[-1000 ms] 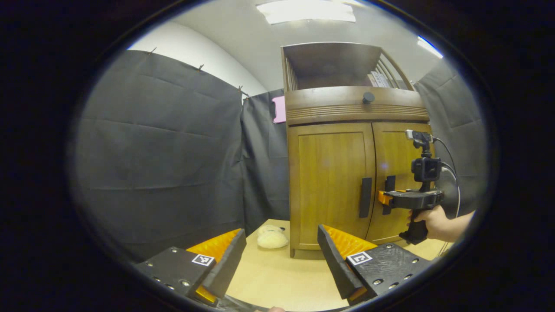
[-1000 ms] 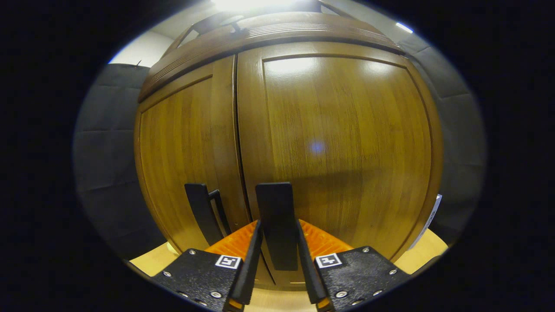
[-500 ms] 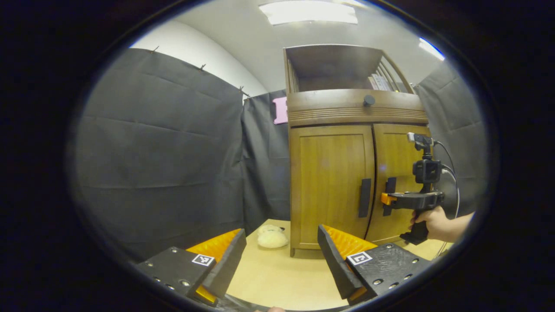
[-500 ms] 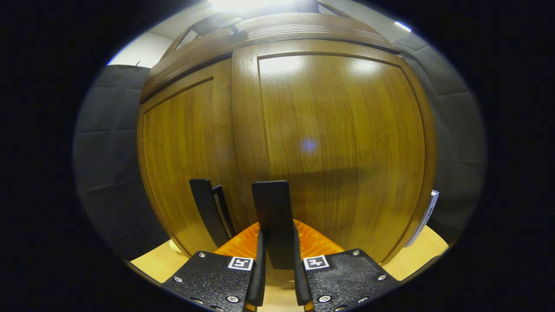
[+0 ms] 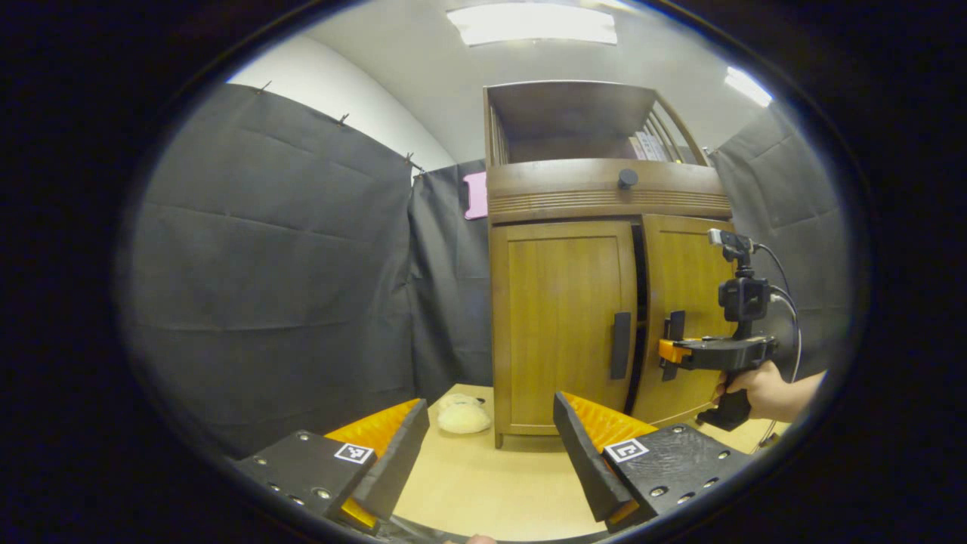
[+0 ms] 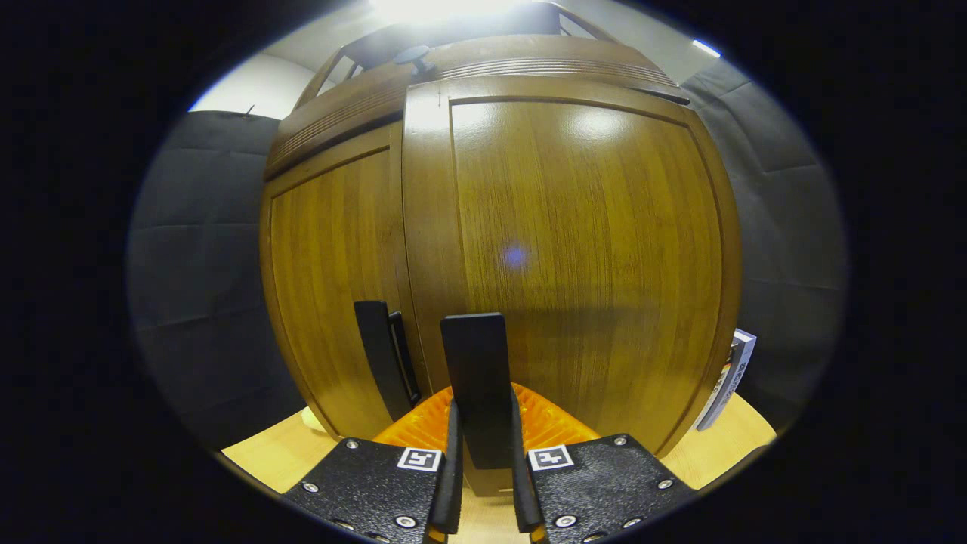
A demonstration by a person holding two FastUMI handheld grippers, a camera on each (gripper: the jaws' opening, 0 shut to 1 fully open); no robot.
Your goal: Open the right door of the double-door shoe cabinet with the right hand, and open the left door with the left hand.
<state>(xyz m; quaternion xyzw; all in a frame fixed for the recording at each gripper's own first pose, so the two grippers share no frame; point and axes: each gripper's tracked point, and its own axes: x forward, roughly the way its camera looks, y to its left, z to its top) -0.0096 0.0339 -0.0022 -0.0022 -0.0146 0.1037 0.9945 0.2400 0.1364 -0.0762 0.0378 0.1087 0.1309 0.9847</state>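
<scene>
A wooden shoe cabinet point(image 5: 597, 200) stands ahead with two doors. The left door point(image 5: 559, 325) is closed, with a dark vertical handle point(image 5: 620, 344). The right door point(image 5: 684, 302) stands slightly ajar, a dark gap beside it. My right gripper point(image 5: 669, 351), held by a hand point(image 5: 763, 389), is shut on the right door's handle point(image 6: 478, 385). In the right gripper view the right gripper point(image 6: 482, 453) clamps that handle, with the right door point(image 6: 582, 257) close in front and the left door's handle point(image 6: 381, 355) to the left. My left gripper point(image 5: 491, 438) hangs open, well short of the cabinet.
A pale fluffy slipper point(image 5: 462, 415) lies on the wooden floor point(image 5: 491, 483) by the cabinet's left foot. Black cloth walls point(image 5: 287, 287) enclose the booth. A knob point(image 5: 628, 178) sits on the drawer above the doors. A book-like object point(image 6: 729, 374) leans by the cabinet's right side.
The right gripper closed on the right door's handle and pulled it; the right door has swung out a little, opening a dark gap. The left gripper stayed open and shifted slightly.
</scene>
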